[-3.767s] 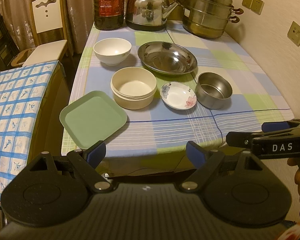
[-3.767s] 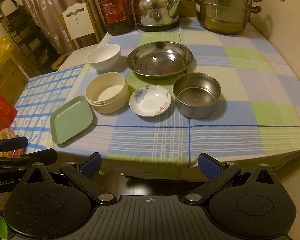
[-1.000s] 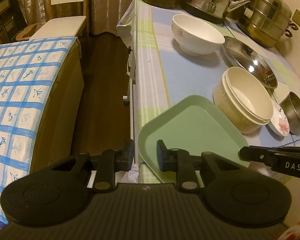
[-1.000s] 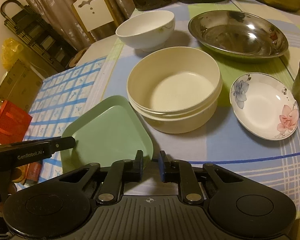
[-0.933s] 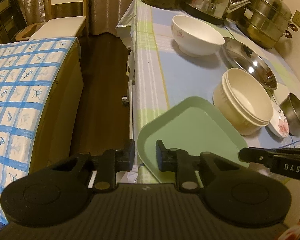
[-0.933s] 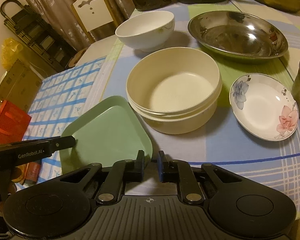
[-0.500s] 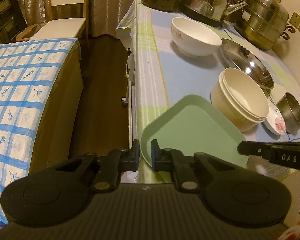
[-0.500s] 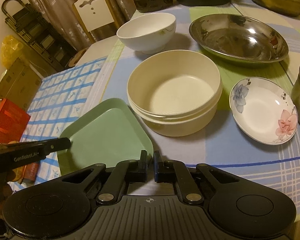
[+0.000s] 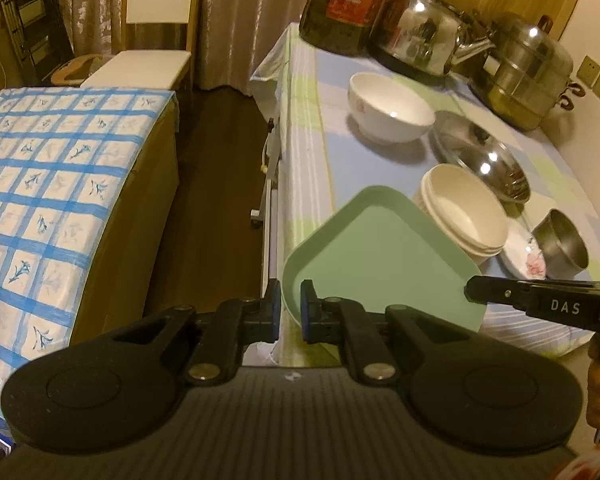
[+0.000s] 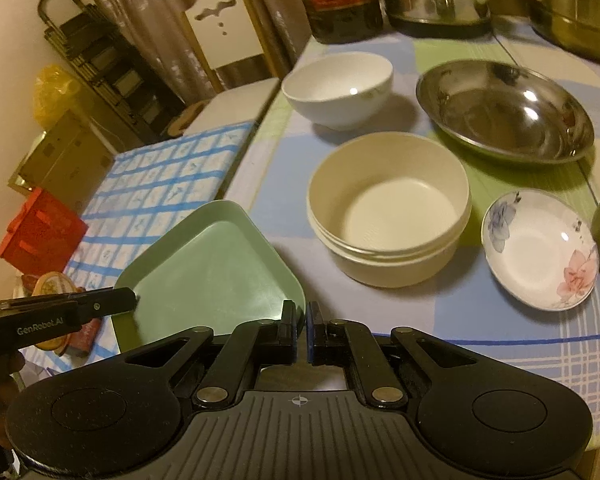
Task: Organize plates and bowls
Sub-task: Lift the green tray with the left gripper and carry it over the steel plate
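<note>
Left gripper (image 9: 290, 308): the jaws are closed on the near left rim of the green plate, one finger on either side of the edge.
Right gripper (image 10: 303, 330): the jaws are drawn almost together at the plate's near right corner; a grip on the rim appears likely, but contact cannot be confirmed.
Green plate (image 9: 380, 256): a square plate with rounded corners, seen at the near left corner of the table and tilted, its near edge overhanging the table edge.
Cream bowls (image 10: 388, 208): two nested bowls are seen just beyond the plate, upright on the cloth.
White bowl (image 10: 336, 88): set farther back, apart from the cream bowls.
Steel basin (image 10: 504, 110): a wide shallow dish, placed right of the white bowl.
Flowered saucer (image 10: 540, 248): placed right of the cream bowls, close beside the steel cup.
Steel cup (image 9: 562, 246): seen at the right, touching or nearly touching the saucer.
Table (image 9: 340, 152): covered by a checked cloth in blue, green and white.
</note>
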### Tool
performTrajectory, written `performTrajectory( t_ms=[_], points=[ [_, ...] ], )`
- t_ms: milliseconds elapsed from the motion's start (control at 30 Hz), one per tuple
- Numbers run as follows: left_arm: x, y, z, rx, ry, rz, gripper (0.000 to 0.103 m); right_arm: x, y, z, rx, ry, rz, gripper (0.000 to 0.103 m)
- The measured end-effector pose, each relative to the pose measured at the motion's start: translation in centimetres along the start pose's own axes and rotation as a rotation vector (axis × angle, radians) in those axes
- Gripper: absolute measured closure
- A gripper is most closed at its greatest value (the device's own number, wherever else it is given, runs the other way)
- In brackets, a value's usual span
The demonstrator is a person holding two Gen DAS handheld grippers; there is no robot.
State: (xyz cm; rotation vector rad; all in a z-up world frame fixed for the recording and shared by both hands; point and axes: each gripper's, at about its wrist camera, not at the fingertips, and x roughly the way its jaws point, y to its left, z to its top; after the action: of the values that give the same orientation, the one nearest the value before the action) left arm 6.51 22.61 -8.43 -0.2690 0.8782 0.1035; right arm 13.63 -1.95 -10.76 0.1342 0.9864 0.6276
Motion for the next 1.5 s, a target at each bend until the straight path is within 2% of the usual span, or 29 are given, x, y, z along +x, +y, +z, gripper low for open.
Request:
performTrajectory(
  t_ms=[200,367,667,867,1200,1500],
  points=[
    [-1.4,-2.1,0.9,0.018,-0.022,-0.021,0.094,-2.2,-0.5,0.5,0.008,-0.035,-0.010,0.098],
    [-1.2,-5.1,1.8,0.050,-0.030,-0.066,0.094,-4.6,-2.4,0.9,0.039,-0.072,-0.045,0.098],
    [1.2,-12.7,3.1,0.118,-0.021,-0.152,0.094,-8.4,-8.3,2.1,0.092,-0.113,-0.136,0.098],
    [3.5,-17.4,4.6,0.123,-0.008,-0.176,0.094,-10.5,-13.1,4.6,0.101,-0.131,-0.166,0.098],
    [7.8,-23.2,8.8,0.104,-0.039,-0.129,0.094,-10.0,-19.9,10.3,0.080,-0.132,-0.146,0.098],
    [12.9,-26.0,12.3,0.079,-0.036,-0.061,0.094,-6.2,-24.6,15.2,0.046,-0.104,-0.127,0.098]
  ],
)
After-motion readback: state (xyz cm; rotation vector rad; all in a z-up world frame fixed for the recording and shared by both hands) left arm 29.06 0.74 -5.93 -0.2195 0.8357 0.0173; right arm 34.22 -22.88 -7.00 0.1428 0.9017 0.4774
